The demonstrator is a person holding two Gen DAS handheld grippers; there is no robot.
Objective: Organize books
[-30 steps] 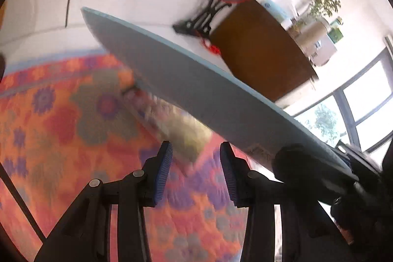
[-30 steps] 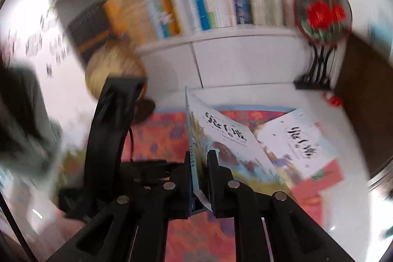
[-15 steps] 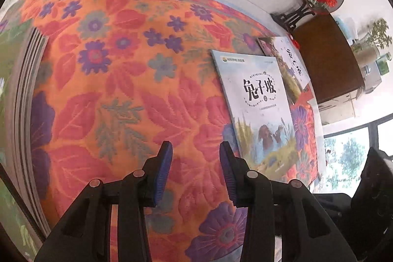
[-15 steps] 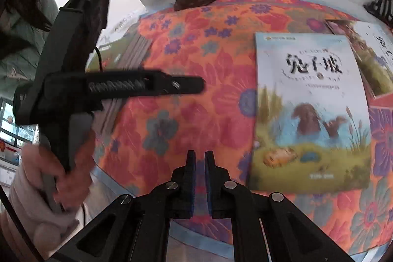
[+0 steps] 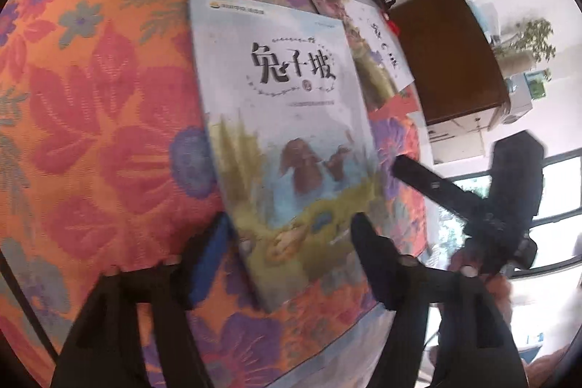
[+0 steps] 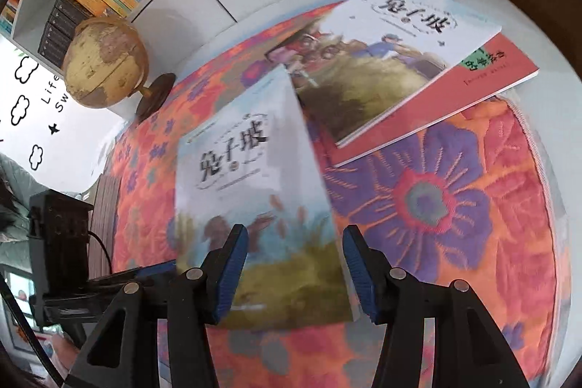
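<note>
One glossy rectangular book [image 6: 251, 206] on quilted floral cloth [image 6: 454, 206]

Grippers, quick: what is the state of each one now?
Left gripper: open, jaws just widened, astride the book.
Right gripper: open, jaws just widened over the same book.

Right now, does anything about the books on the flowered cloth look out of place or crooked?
Nothing damaged. The rabbit book lies alone, askew to the two stacked books beyond it, whose pink bottom book sticks out unevenly.
</note>
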